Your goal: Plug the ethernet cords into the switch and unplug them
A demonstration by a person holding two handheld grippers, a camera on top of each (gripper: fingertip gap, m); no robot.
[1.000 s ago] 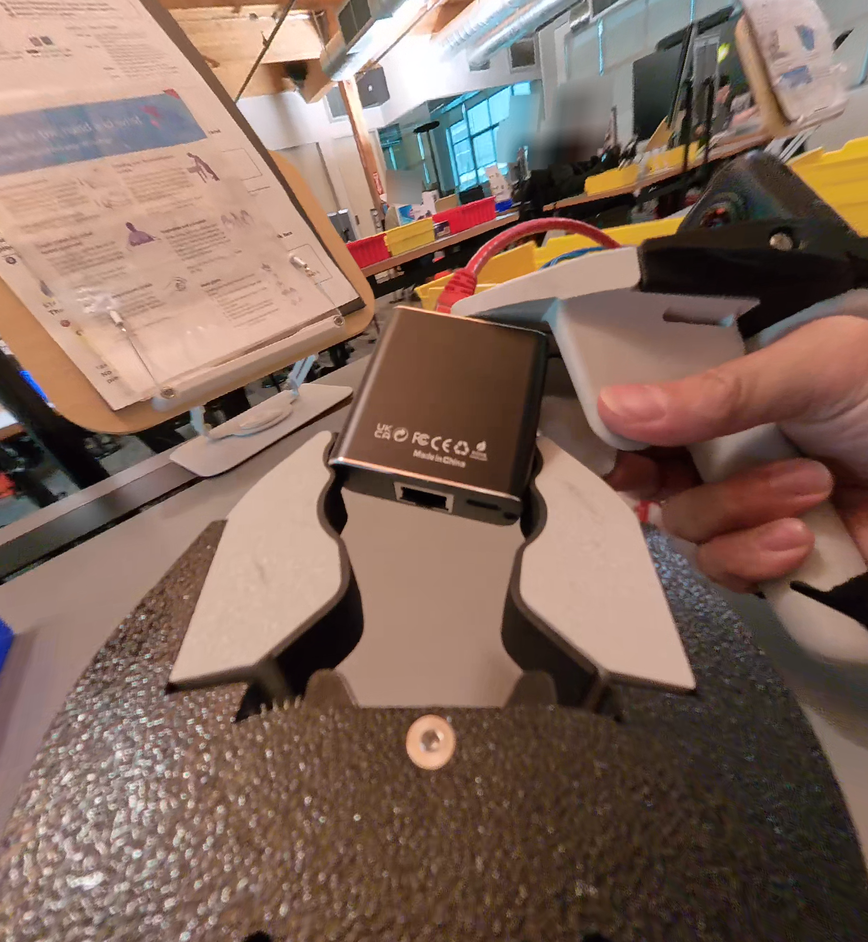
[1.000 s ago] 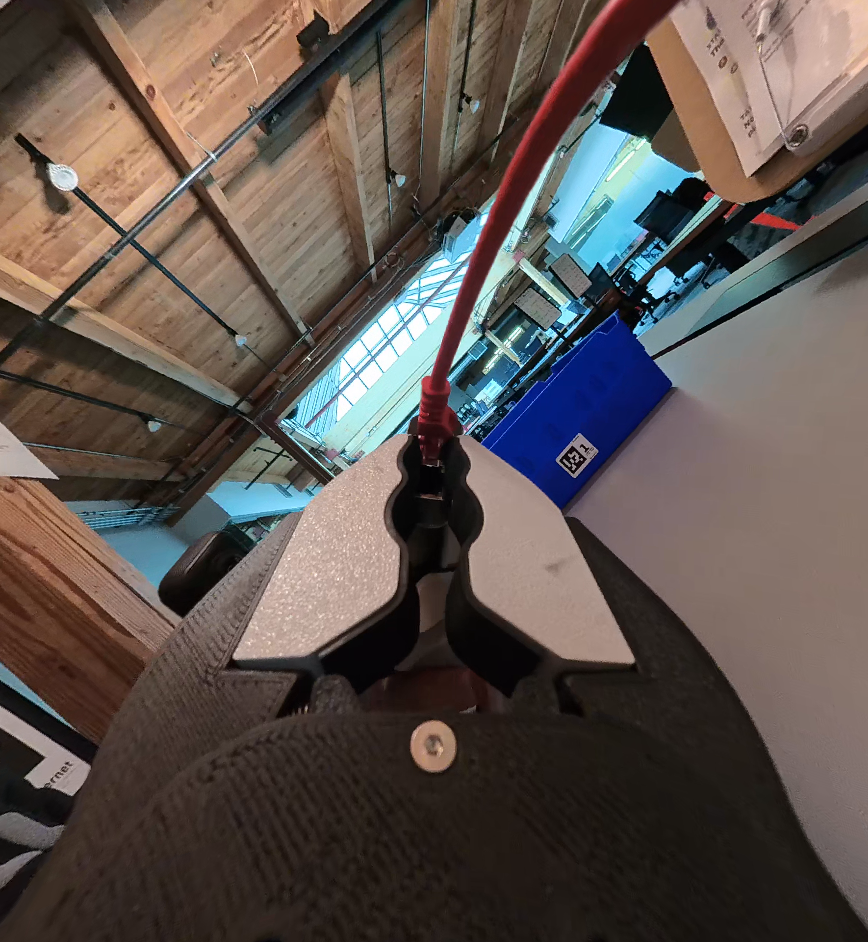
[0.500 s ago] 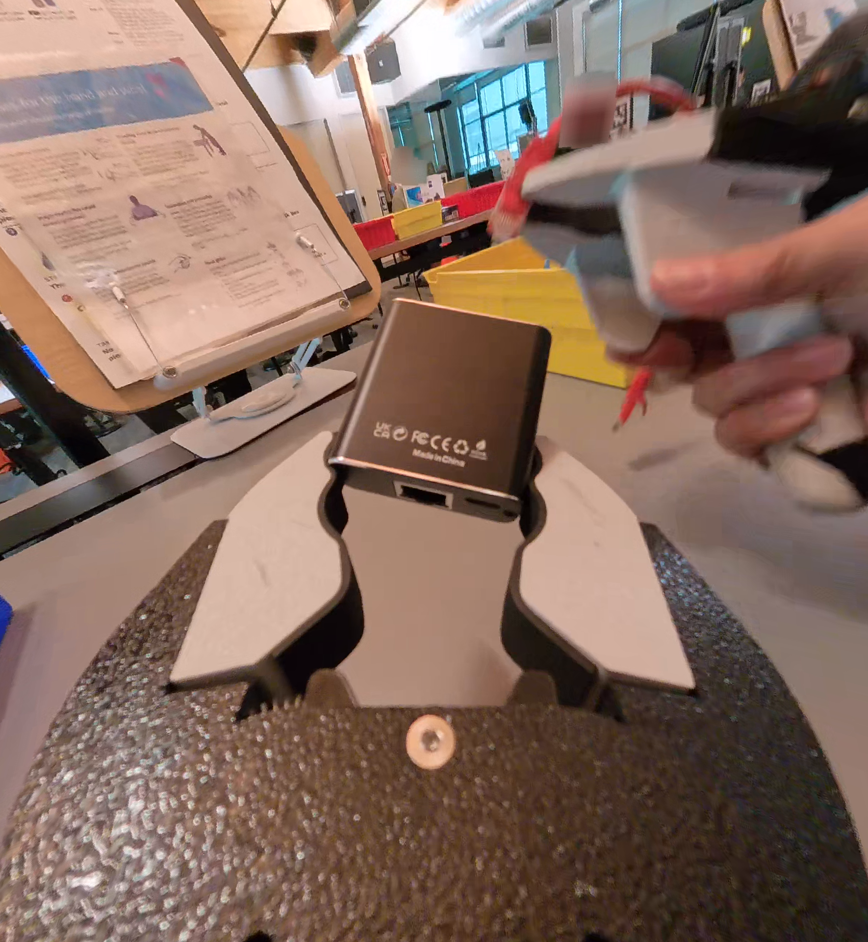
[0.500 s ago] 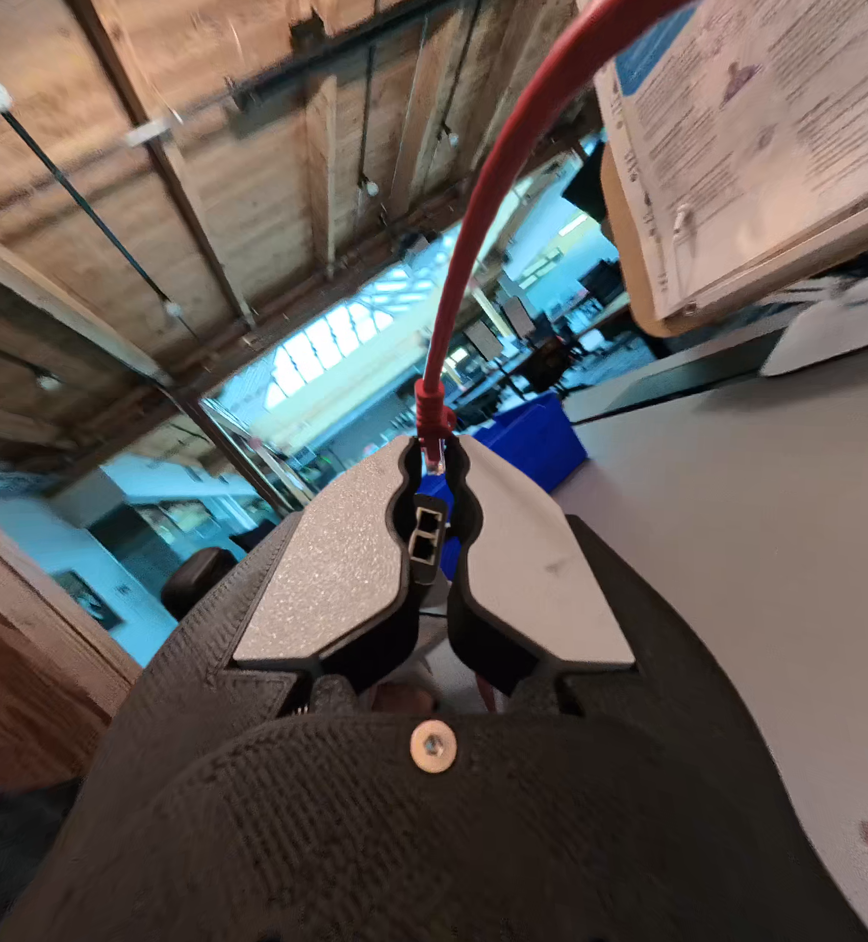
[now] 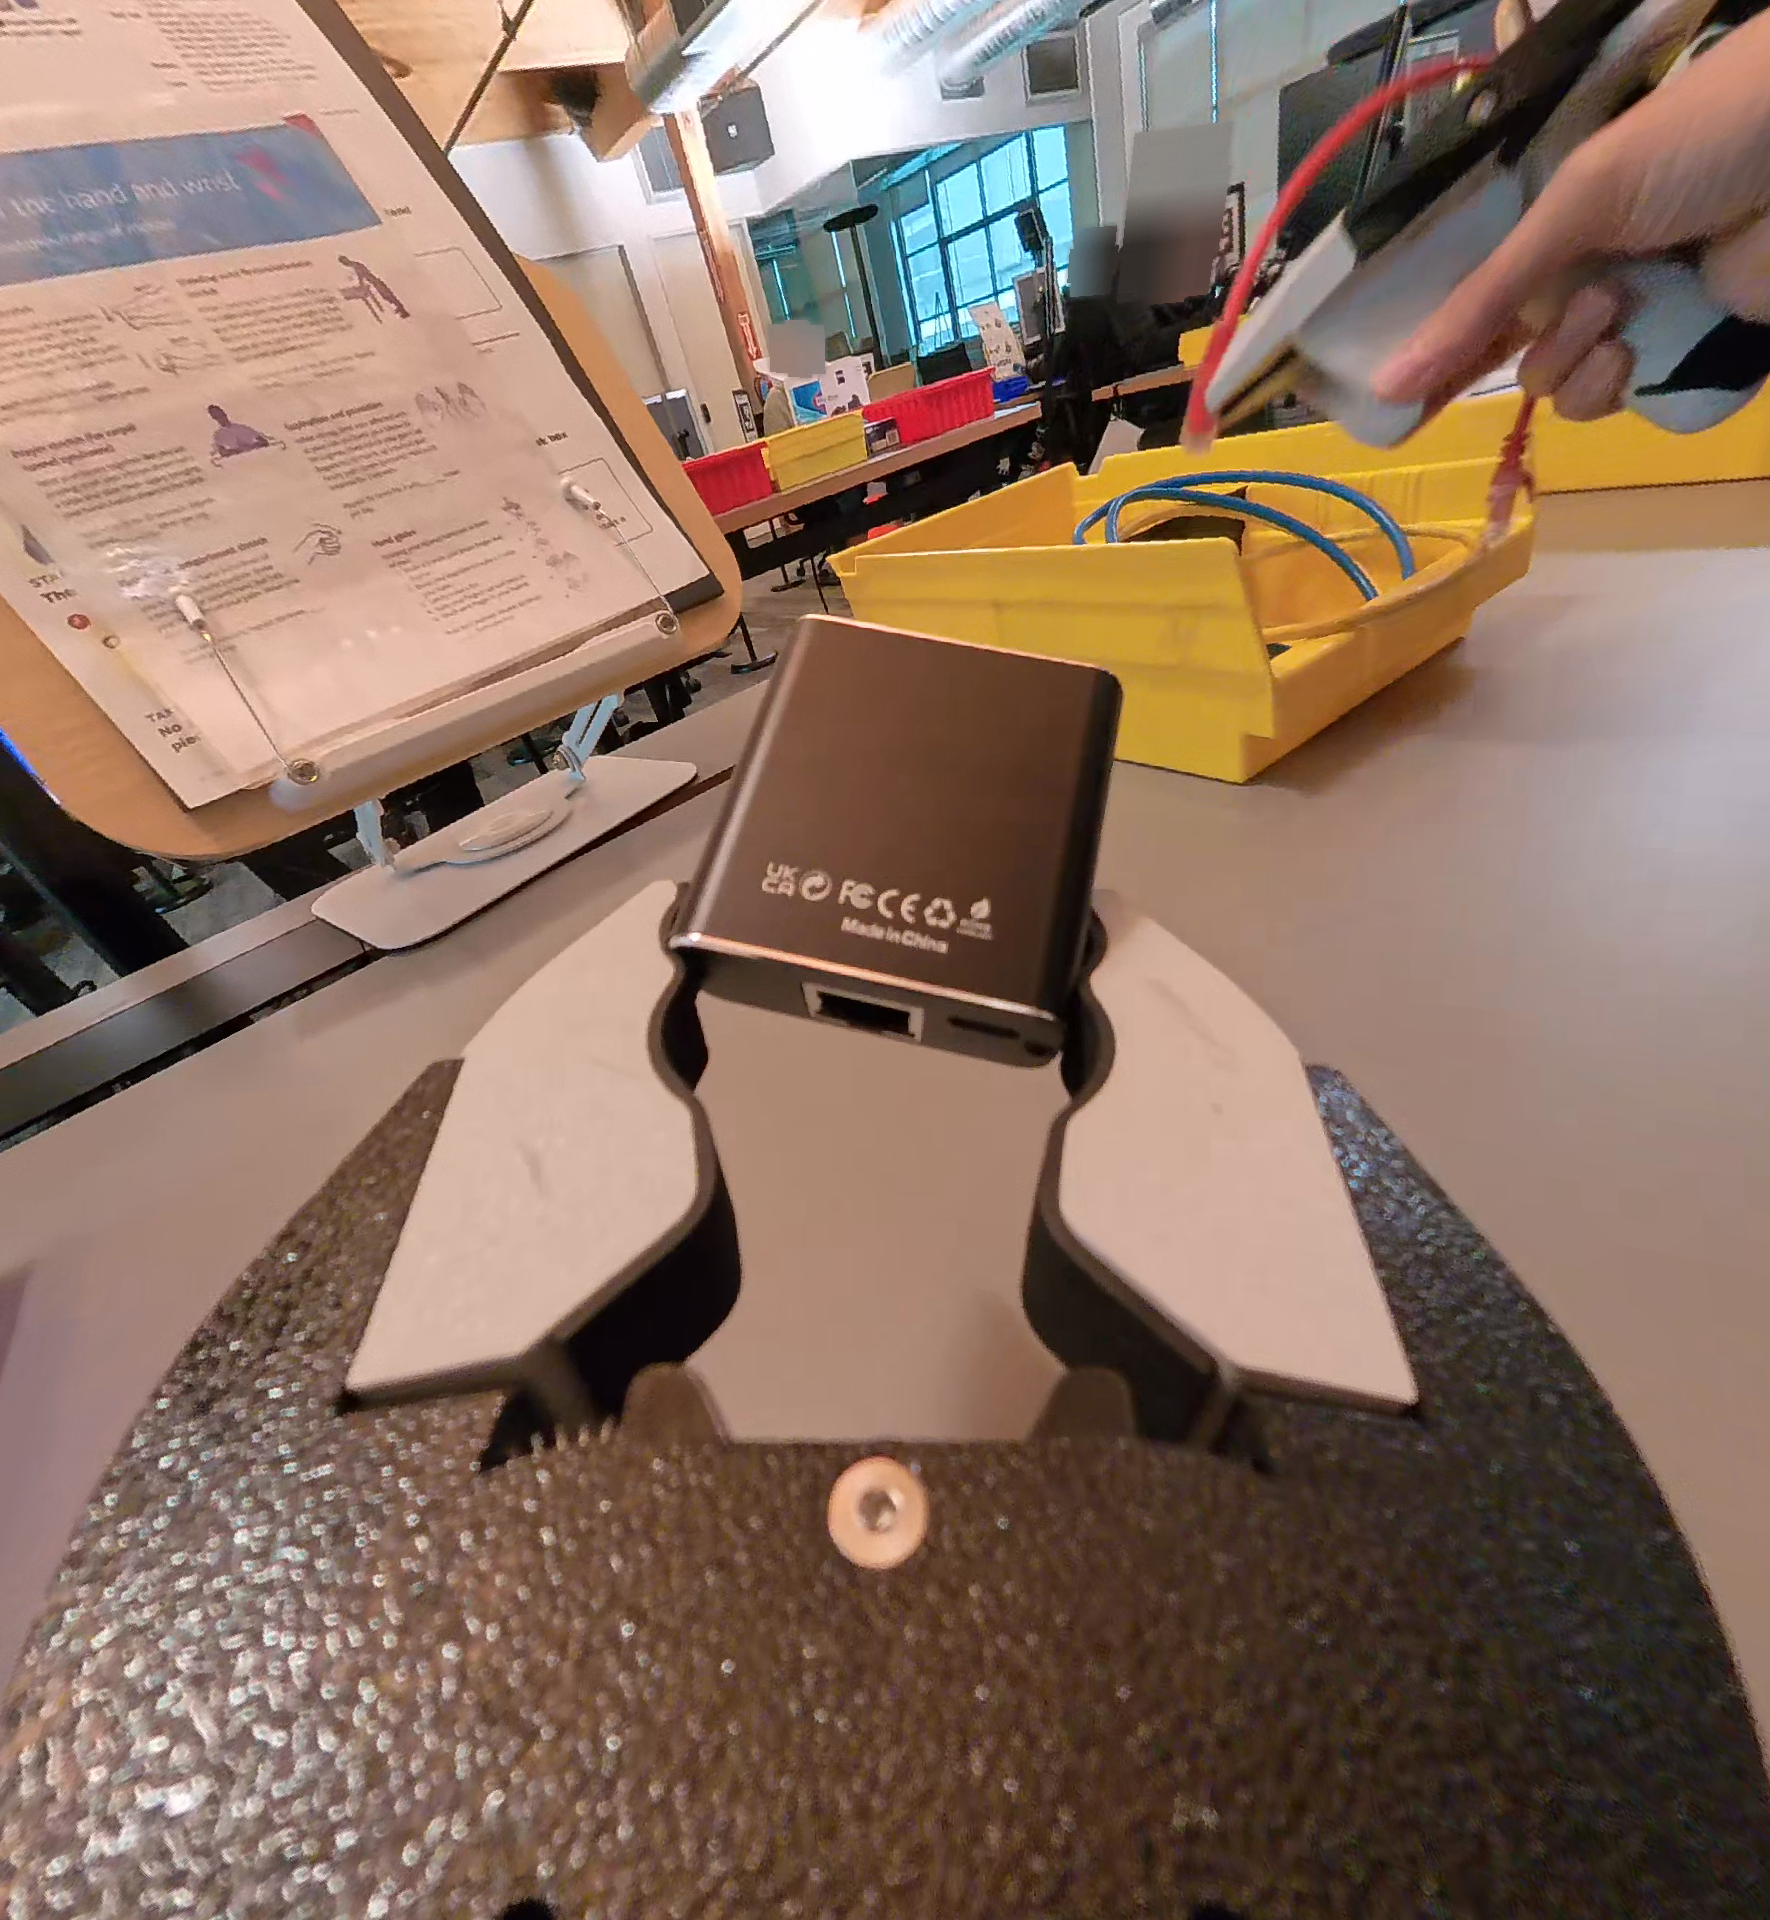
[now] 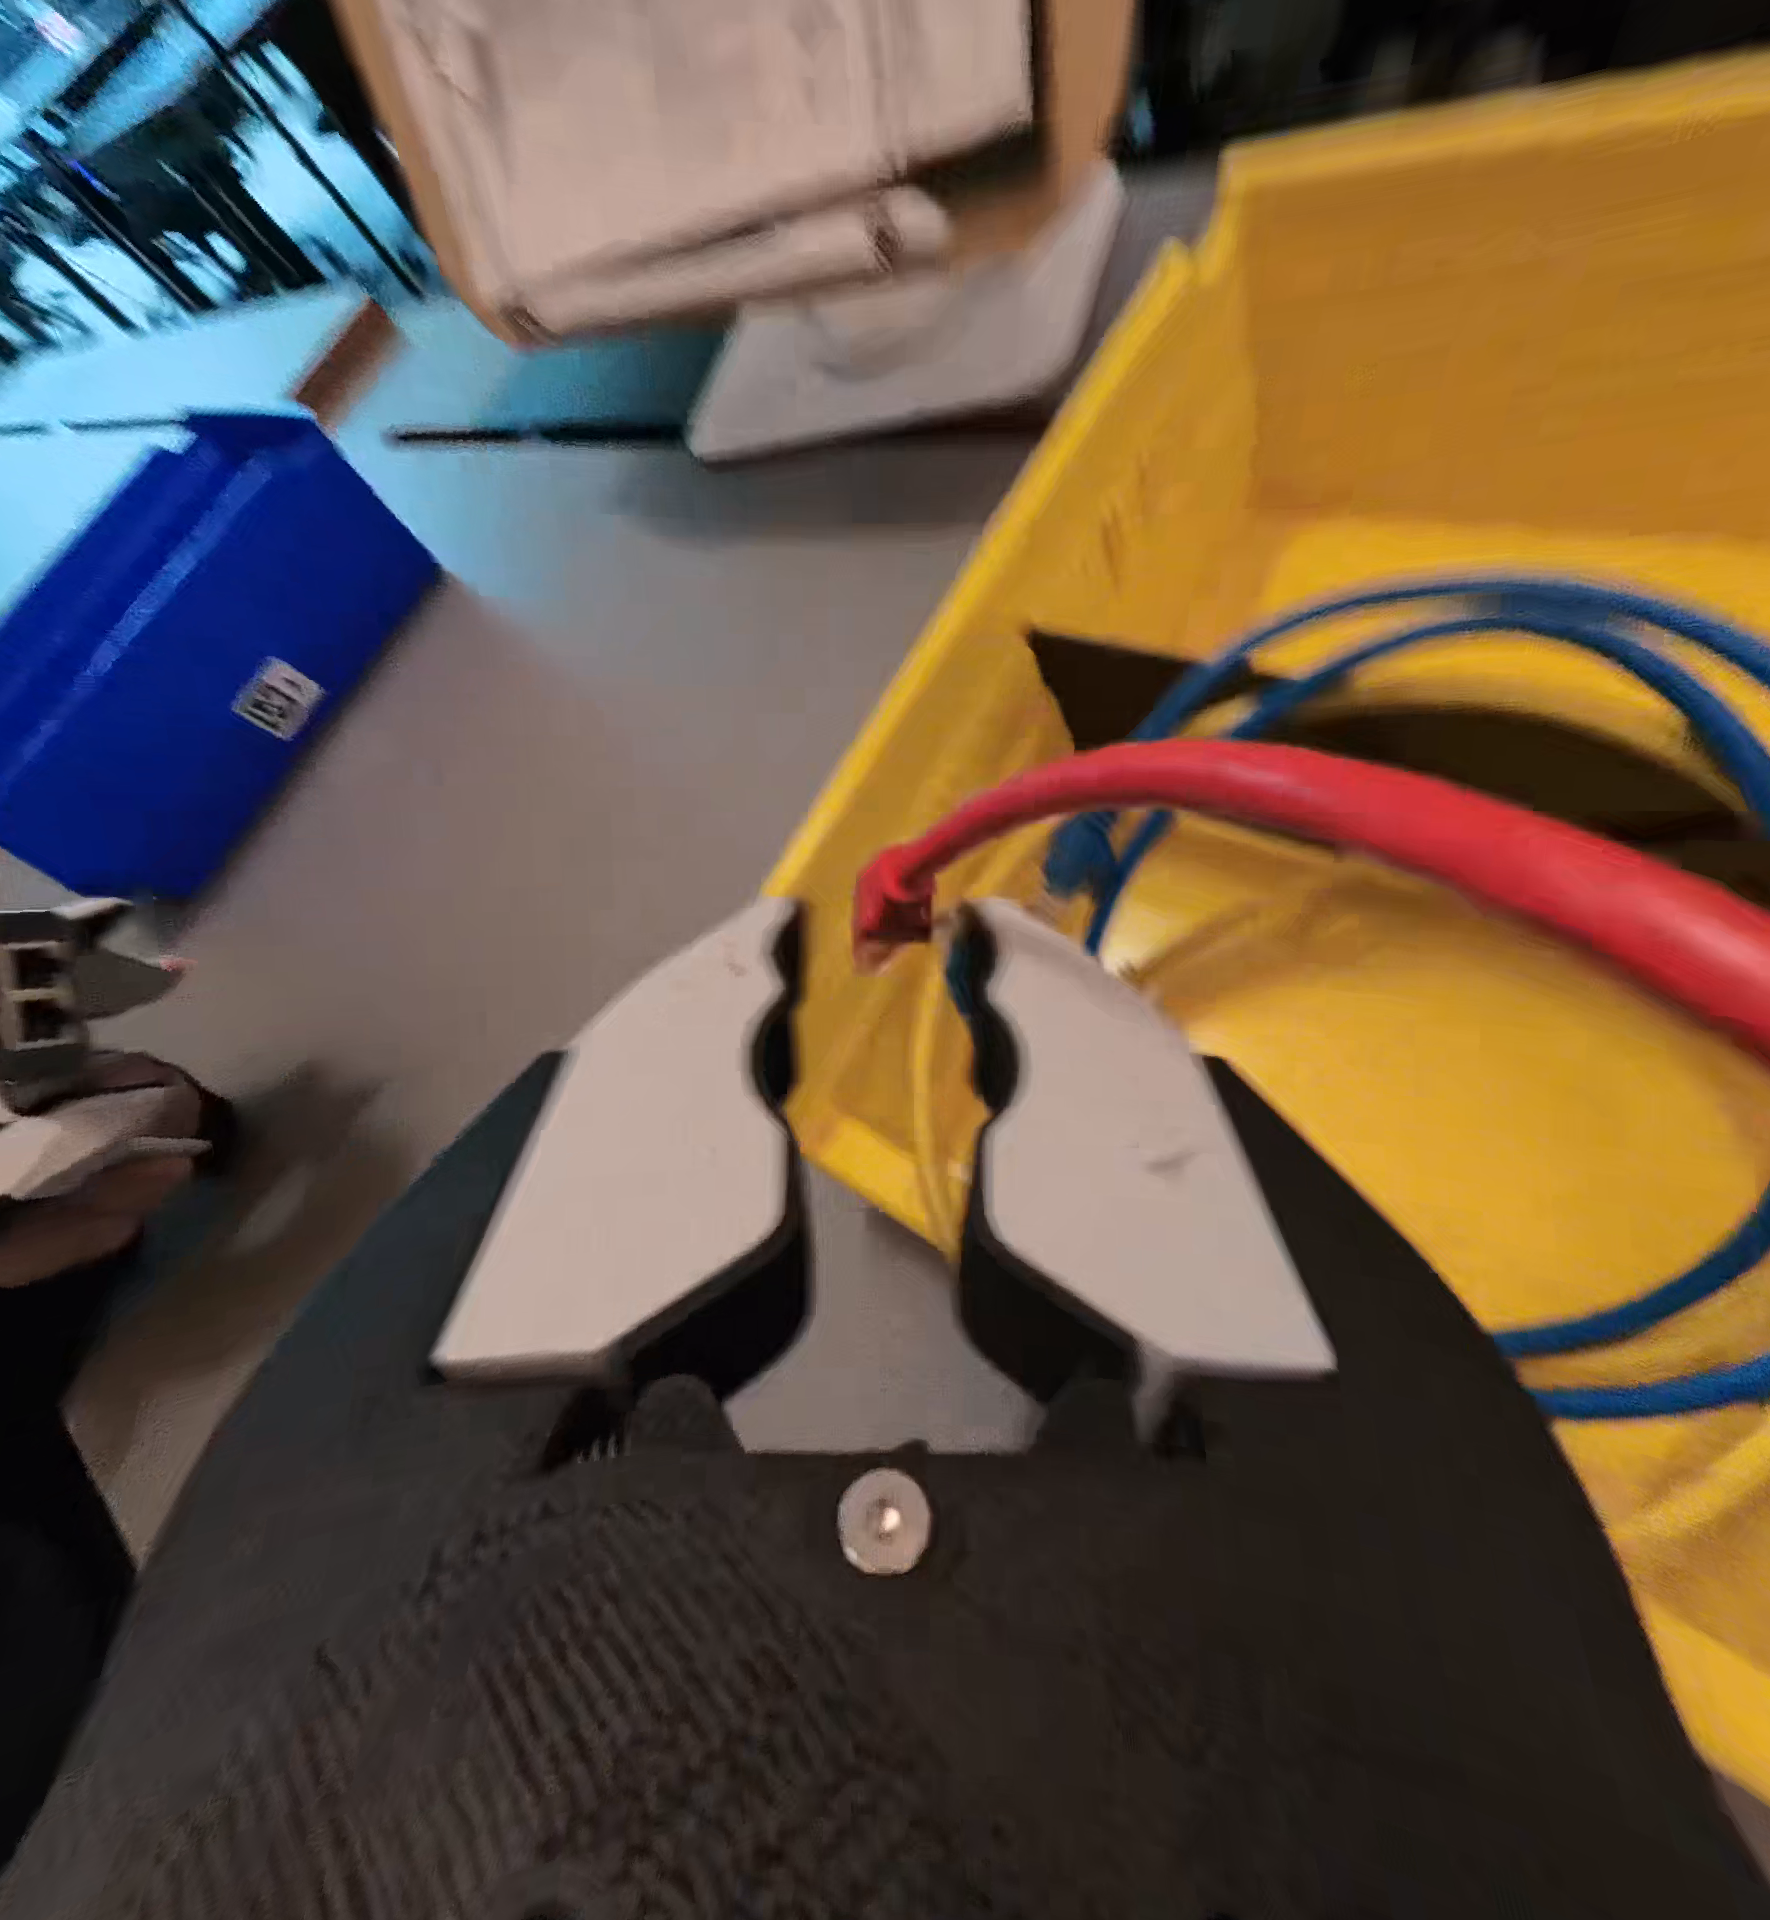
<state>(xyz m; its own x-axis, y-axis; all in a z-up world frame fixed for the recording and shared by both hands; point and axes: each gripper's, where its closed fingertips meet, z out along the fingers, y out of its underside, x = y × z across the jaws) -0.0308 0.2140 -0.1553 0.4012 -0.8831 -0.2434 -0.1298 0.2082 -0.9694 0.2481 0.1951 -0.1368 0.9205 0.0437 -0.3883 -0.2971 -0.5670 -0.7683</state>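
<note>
L gripper is clamped on the black switch, w/ both grey fingers pressing its sides; the switch tilts up and away over the grey table, its near end (one ethernet port plus a small slot) facing the camera, nothing plugged into that port. In the right wrist view the same switch shows blurred at far left w/ two stacked ports facing out, both vacant.

R gripper has jaws parted. The red ethernet cord arcs in from the right and its plug sits at the fingertip gap; can't tell if either finger touches it (frame is motion-blurred). From the left wrist view the R gripper is held by a hand above the yellow bin, well apart from the switch, red cord looping around it.

Blue ethernet cord lies coiled inside the yellow bin. Blue bin sits farther off on the table, and a document stand w/ printed sheets is behind the switch.
</note>
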